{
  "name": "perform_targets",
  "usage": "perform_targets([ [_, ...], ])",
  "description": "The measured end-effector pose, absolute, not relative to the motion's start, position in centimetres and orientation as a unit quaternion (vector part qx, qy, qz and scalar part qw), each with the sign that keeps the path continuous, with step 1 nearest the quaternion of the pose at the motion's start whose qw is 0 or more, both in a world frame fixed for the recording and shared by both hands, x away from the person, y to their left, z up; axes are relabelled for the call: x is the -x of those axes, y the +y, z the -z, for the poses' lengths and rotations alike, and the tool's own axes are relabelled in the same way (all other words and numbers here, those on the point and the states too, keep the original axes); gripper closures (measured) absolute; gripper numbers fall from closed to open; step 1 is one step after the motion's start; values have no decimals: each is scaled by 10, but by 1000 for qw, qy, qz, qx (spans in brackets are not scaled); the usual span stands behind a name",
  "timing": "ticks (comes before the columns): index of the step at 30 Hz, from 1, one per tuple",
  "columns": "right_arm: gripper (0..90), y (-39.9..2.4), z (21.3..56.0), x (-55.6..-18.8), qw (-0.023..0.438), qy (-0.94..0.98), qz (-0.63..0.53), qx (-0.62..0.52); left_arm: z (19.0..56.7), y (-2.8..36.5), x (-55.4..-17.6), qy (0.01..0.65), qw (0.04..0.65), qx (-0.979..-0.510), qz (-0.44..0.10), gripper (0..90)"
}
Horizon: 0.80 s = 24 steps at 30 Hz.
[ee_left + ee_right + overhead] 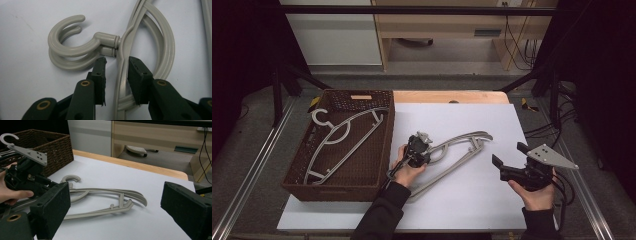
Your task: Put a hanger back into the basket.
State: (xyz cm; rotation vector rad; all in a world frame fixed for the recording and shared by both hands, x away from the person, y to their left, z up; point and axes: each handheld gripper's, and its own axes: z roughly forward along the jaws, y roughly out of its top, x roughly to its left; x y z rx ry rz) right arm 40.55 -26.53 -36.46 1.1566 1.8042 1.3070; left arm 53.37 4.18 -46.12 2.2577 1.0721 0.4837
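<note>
Two pale grey plastic hangers [457,150] lie stacked on the white sheet [472,200], their hooks [67,47] one over the other. My left gripper [426,150] reaches down at the hangers' neck. Its jaws stand on either side of the shoulder bar [121,75] just below the hooks, with a small gap on each side, so my left gripper [117,62] is open around it. My right gripper [509,153] is held over the right of the sheet, open, with nothing between its jaws. Beyond my right gripper [117,195] the hangers [105,202] lie flat.
A dark wicker basket [388,135] stands to the left of the sheet with more grey hangers [342,135] inside. The wooden table edge [452,96] runs behind the sheet. Black frame bars and cables stand at the sides.
</note>
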Motion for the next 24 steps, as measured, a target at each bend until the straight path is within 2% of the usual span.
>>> perform_targets([
  [5,92,-264,365,-406,310,684,-495,-438,463,39,-536,402,285,-853,-172,703],
  [9,93,-265,365,-406,309,684,-495,-438,464,38,-537,405,286,-854,-161,764],
  [24,93,-265,366,-406,309,684,-494,-438,458,38,-533,395,274,-862,-165,810],
])
